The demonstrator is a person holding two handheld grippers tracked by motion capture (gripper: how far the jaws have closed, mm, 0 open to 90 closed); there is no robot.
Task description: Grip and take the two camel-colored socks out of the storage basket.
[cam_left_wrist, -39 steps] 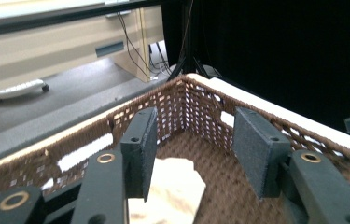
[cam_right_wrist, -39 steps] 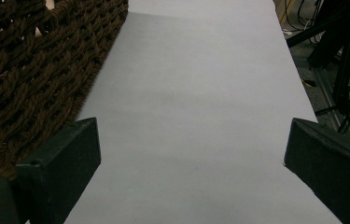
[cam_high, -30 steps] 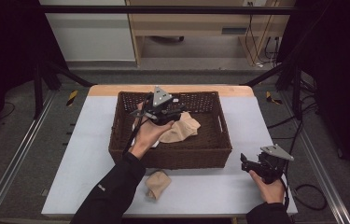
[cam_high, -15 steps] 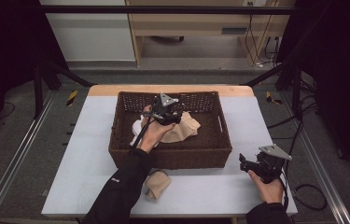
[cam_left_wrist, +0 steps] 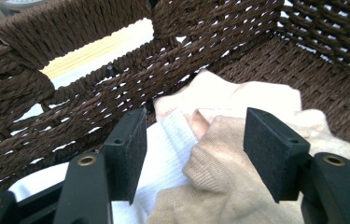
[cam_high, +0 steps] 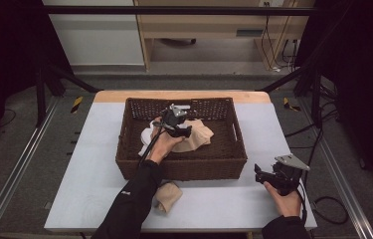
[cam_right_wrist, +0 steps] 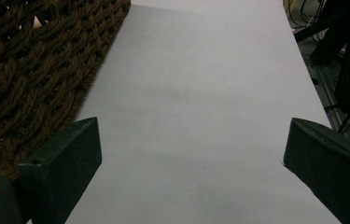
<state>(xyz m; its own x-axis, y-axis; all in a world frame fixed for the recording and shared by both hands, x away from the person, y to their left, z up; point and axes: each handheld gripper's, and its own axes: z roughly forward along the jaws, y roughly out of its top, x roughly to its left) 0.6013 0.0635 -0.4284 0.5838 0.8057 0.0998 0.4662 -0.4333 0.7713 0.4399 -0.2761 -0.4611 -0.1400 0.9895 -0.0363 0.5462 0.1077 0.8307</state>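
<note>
High view has the left gripper (cam_high: pixel 184 130) down inside the brown wicker basket (cam_high: pixel 181 167), jaws just spreading wide over a beige sock (cam_left_wrist: pixel 219 158) and white cloth (cam_left_wrist: pixel 163 163), pinching neither; another beige sock (cam_high: pixel 166 195) lies on the table (cam_high: pixel 84 189) before the basket, and the right gripper (cam_high: pixel 259 174) rests unclenched, holding nothing

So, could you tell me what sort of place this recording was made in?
Probably a lab or data-collection workspace, not a home: the grey table stands inside a black metal frame, cables trail on the floor, and a wicker basket of socks is staged for handheld grippers.
</note>
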